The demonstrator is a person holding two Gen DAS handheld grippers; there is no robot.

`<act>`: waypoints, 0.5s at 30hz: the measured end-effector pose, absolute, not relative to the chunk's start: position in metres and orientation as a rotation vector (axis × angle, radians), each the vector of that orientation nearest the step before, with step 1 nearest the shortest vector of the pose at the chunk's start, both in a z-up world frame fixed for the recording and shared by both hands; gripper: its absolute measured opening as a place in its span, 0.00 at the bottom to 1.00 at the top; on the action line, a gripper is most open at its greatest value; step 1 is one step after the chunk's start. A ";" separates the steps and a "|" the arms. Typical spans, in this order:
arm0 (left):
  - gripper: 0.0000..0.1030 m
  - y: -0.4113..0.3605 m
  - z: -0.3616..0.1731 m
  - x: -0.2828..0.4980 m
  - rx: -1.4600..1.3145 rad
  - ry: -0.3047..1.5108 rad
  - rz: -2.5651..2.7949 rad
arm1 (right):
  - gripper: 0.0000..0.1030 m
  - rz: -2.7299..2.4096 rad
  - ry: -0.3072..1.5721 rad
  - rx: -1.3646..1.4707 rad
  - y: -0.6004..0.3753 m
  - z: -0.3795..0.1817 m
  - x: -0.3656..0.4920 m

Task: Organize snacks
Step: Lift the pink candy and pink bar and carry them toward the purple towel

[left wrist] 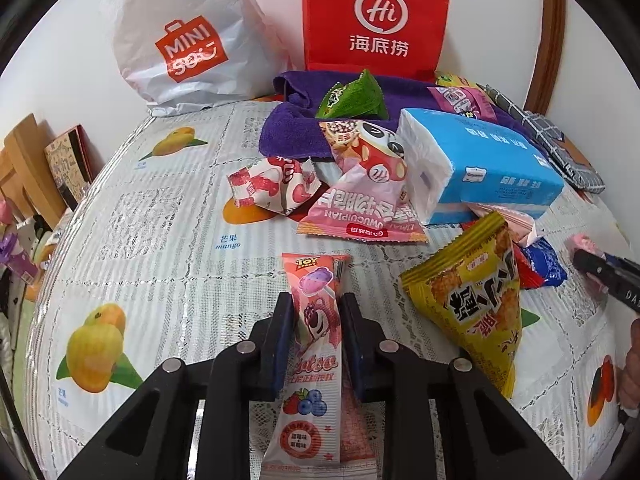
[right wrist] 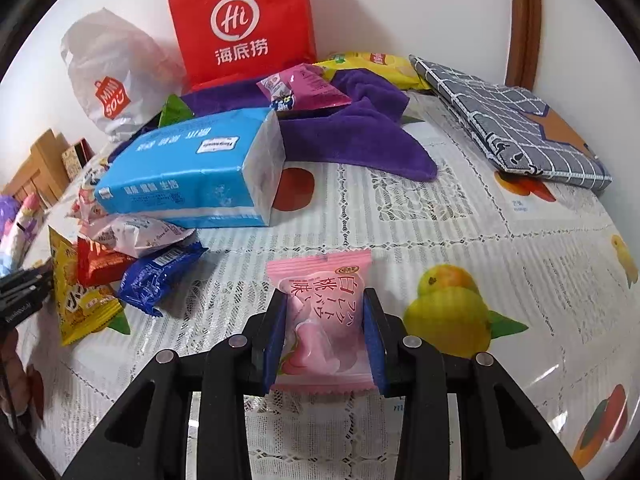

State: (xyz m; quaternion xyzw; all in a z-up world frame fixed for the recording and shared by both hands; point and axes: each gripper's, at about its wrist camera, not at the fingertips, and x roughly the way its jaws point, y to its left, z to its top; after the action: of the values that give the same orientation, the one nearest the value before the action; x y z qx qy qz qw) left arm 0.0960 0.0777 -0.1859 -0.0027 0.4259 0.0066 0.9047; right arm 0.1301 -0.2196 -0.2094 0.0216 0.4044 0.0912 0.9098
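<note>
My left gripper is shut on a long pink Toy Story lollipop packet, which lies lengthwise between the blue pads on the fruit-print tablecloth. My right gripper is shut on a small pink peach snack packet, squeezed between its pads. In the left wrist view the right gripper's black fingers show at the far right edge. A yellow snack bag lies just right of the left gripper. More pink packets and a red-and-white one lie further back.
A blue tissue pack sits mid-table beside a purple towel. A red Haidilao bag and a white Miniso bag stand against the wall. A grey checked cloth lies at the right. Blue and red packets lie near the yellow bag.
</note>
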 end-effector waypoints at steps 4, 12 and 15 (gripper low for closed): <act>0.20 0.074 -0.185 0.096 0.028 0.879 0.018 | 0.35 0.191 0.835 0.098 -0.229 -0.207 0.128; 0.20 0.082 -0.178 0.093 -0.032 0.921 -0.007 | 0.35 0.181 0.790 0.075 -0.226 -0.176 0.123; 0.20 0.082 -0.175 0.091 -0.036 0.931 0.001 | 0.35 0.210 0.766 0.059 -0.216 -0.166 0.123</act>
State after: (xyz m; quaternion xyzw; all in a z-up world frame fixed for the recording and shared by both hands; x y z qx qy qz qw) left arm 0.0906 0.0819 -0.1746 -0.0173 0.4487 0.0006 0.8935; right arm 0.1226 -0.2160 -0.1656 0.0289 0.3731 0.1024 0.9217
